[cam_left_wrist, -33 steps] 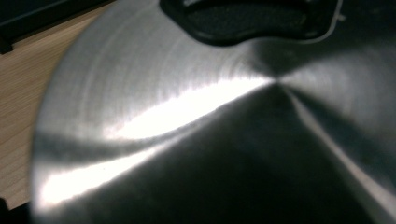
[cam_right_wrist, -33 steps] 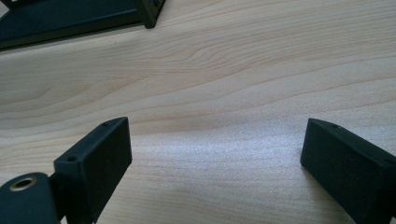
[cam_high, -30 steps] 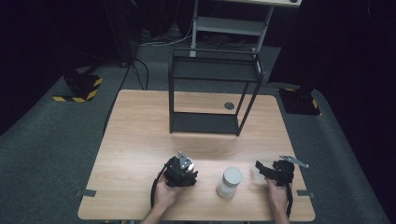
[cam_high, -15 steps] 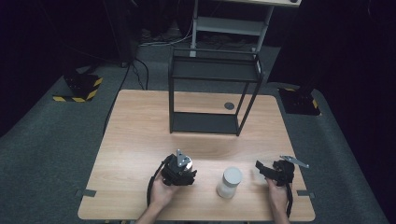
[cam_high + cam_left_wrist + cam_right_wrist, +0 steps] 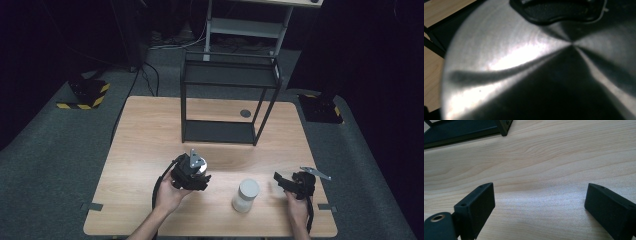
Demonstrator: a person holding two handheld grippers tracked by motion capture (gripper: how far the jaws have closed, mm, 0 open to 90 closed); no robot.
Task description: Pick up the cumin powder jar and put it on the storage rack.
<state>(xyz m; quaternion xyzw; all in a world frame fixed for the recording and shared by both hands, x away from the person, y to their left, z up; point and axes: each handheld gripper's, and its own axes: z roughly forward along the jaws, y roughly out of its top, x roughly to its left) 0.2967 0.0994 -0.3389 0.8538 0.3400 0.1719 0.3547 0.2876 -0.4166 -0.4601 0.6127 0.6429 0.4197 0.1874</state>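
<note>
left gripper higher, its metal lid blurred

Silver brushed-metal lid, white cylinder, black rack, light wood table

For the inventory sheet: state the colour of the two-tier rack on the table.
Black all over: the rack, frame and both shelves, seen best in the high view.
</note>
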